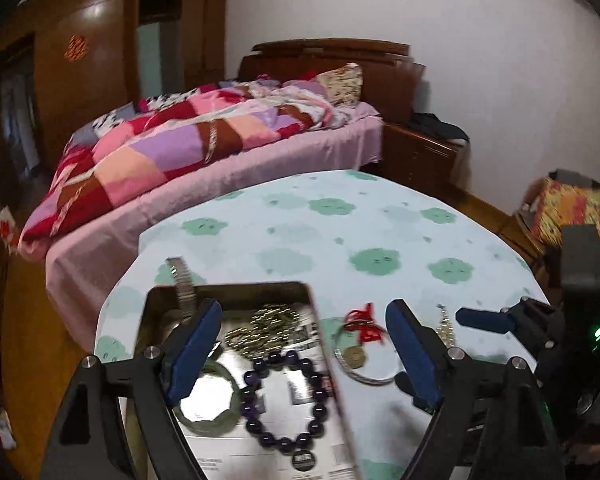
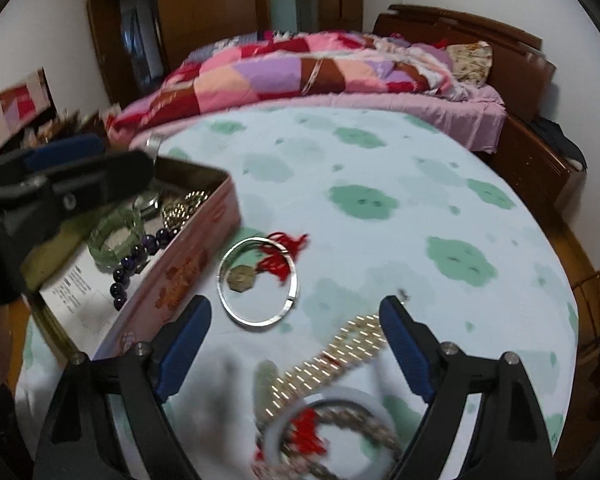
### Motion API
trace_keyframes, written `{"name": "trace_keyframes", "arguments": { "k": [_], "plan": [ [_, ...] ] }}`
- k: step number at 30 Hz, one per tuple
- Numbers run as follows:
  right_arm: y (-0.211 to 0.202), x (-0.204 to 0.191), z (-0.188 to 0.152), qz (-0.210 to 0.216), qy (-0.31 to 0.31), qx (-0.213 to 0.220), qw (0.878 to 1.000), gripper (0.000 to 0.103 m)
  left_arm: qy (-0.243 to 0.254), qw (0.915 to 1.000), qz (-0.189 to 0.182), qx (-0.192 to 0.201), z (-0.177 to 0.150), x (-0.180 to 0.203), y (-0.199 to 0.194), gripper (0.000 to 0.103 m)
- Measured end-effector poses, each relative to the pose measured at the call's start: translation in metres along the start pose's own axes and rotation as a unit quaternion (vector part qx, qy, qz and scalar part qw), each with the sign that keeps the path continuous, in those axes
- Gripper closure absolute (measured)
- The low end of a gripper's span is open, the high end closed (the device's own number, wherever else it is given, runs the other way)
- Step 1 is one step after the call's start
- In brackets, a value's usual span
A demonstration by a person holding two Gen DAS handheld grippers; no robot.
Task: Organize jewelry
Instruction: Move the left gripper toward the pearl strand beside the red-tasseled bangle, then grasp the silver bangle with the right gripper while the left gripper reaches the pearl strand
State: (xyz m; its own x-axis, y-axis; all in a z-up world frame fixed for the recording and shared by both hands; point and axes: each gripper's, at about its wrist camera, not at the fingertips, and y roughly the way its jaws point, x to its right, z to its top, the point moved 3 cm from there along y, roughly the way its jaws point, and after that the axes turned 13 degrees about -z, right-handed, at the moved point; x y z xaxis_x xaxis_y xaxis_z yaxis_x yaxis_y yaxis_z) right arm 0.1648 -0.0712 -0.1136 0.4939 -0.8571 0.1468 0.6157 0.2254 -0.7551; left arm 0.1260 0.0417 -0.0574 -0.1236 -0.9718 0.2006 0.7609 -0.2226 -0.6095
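Both grippers are spread wide and holding nothing: the left gripper (image 1: 304, 350) hangs over the near end of the tin (image 1: 236, 292), and the right gripper (image 2: 296, 354) sits over the loose pieces near the front of the table (image 2: 380, 160). Below the right one there's a flat gold-link bracelet (image 2: 332, 352) and, nearer still, a blurry heap — a pale bangle with something red, hard to make out. A bit further out lies a thin silver bangle (image 2: 256, 280) ringing a brass-looking coin charm (image 2: 240, 278) on red thread, just right of the tin. I'd say we're about halfway: the tin already holds a dark purple bead bracelet (image 1: 284, 396), a cloudy green bangle (image 1: 212, 396), a heap of gold chain (image 1: 260, 330), and a metal watch band (image 1: 182, 284) poking over its far rim. What's left is all the stuff on the green-flowered cloth — slippery, thin, awkward to pinch, I'd guess.
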Motion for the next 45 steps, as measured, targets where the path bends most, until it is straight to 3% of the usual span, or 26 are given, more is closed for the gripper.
{"name": "trace_keyframes", "arguments": {
  "k": [6, 11, 14, 21, 26, 27, 28, 29, 30, 32, 38, 42, 45],
  "plan": [
    [0.03, -0.021, 0.004, 0.001, -0.032, -0.047, 0.998, 0.015, -0.044, 0.999, 0.0, 0.003, -0.005, -0.025, -0.001, 0.019],
    [0.046, -0.019, 0.001, -0.012, -0.028, -0.065, 0.997, 0.015, -0.043, 0.999, -0.007, 0.002, -0.006, -0.024, 0.0, 0.019],
    [0.039, -0.015, 0.003, -0.014, -0.022, -0.047, 0.999, 0.042, -0.036, 0.9993, -0.012, -0.001, -0.005, -0.019, 0.001, 0.019],
    [0.009, 0.008, 0.003, -0.007, 0.034, -0.001, 0.999, 0.043, -0.008, 0.9997, -0.022, -0.006, 0.0, -0.002, 0.009, 0.019],
    [-0.022, 0.044, -0.003, -0.052, 0.082, 0.046, 0.994, 0.045, 0.031, 0.9989, -0.027, -0.021, 0.001, 0.023, 0.026, 0.019],
    [-0.026, 0.056, -0.008, -0.061, 0.096, 0.051, 0.992, 0.068, 0.049, 0.998, -0.028, -0.029, 0.0, 0.034, 0.034, 0.019],
    [-0.029, 0.066, -0.012, -0.061, 0.109, 0.053, 0.991, 0.097, 0.061, 0.997, -0.029, -0.038, 0.0, 0.04, 0.04, 0.019],
    [-0.029, 0.071, -0.013, -0.067, 0.119, 0.051, 0.989, 0.086, 0.066, 0.9963, -0.03, -0.046, -0.002, 0.045, 0.046, 0.024],
    [-0.03, 0.081, -0.017, -0.073, 0.132, 0.052, 0.987, 0.087, 0.072, 0.9948, -0.032, -0.063, -0.003, 0.051, 0.056, 0.035],
    [-0.025, 0.087, -0.017, -0.075, 0.133, 0.042, 0.987, 0.087, 0.073, 0.9919, -0.043, -0.095, -0.007, 0.058, 0.072, 0.039],
    [-0.015, 0.103, -0.032, -0.039, 0.154, 0.02, 0.987, 0.085, 0.064, 0.9905, -0.018, -0.12, -0.002, 0.058, 0.09, 0.039],
    [-0.006, 0.119, -0.042, -0.004, 0.183, -0.001, 0.983, 0.062, 0.069, 0.9902, -0.016, -0.12, -0.002, 0.061, 0.09, 0.039],
    [-0.016, 0.137, -0.048, 0.037, 0.22, 0.022, 0.975, 0.062, 0.068, 0.9913, -0.011, -0.112, -0.001, 0.063, 0.087, 0.039]
  ]
}}
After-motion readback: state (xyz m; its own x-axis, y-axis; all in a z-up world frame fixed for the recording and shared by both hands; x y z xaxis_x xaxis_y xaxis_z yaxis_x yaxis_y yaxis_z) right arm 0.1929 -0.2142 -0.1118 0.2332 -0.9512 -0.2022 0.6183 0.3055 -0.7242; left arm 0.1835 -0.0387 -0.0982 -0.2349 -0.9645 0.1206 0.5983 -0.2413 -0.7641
